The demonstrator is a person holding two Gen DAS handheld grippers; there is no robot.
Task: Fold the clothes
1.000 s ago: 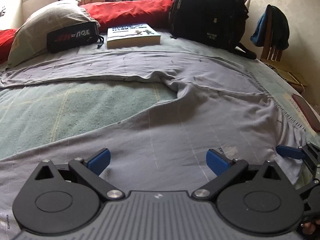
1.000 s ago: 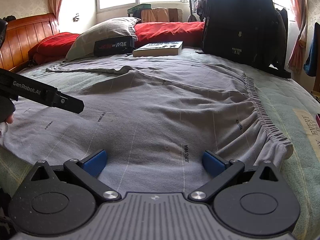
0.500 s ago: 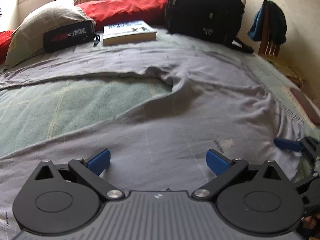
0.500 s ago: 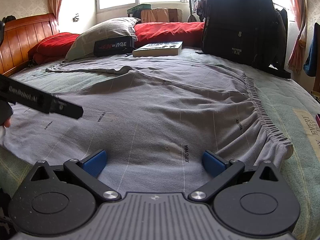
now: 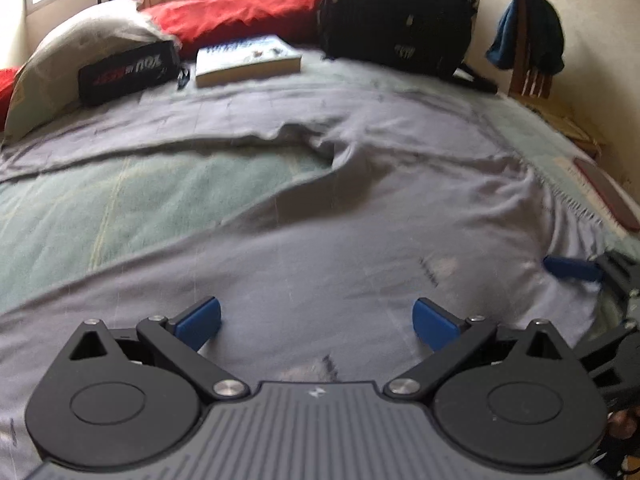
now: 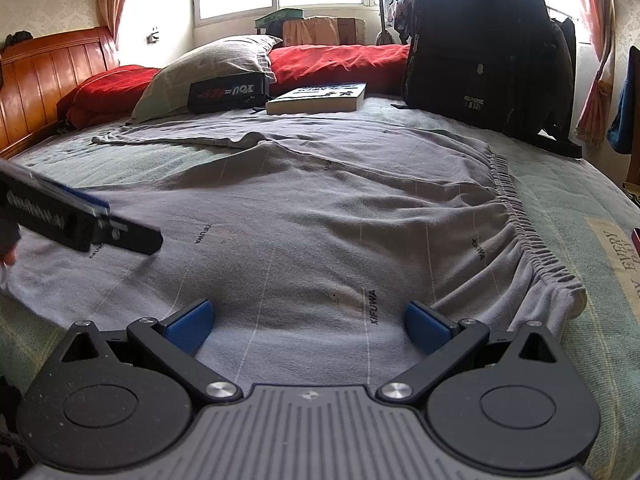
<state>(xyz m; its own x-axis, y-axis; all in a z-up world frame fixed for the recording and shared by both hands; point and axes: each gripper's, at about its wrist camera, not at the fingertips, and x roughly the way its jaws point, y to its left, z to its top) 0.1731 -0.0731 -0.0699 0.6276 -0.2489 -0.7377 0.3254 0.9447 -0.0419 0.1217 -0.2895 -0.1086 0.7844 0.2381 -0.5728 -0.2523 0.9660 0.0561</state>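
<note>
A pair of grey trousers lies spread flat on the green bed cover, elastic waistband toward the right, legs reaching left. In the left wrist view the same grey trousers fill the foreground, with the two legs parting around a patch of green cover. My left gripper hovers open just above the near leg. My right gripper hangs open over the seat area near the waistband, nothing between its blue pads. The left gripper shows at the left edge of the right wrist view.
A black backpack, a thick book, a black pouch, a grey pillow and red bedding sit along the far side. A wooden headboard stands at left. A chair with blue cloth stands beside the bed.
The left gripper has moved forward and lower over the trouser leg, with its view now blurred. The right gripper has stayed where it was. Both remain open.
</note>
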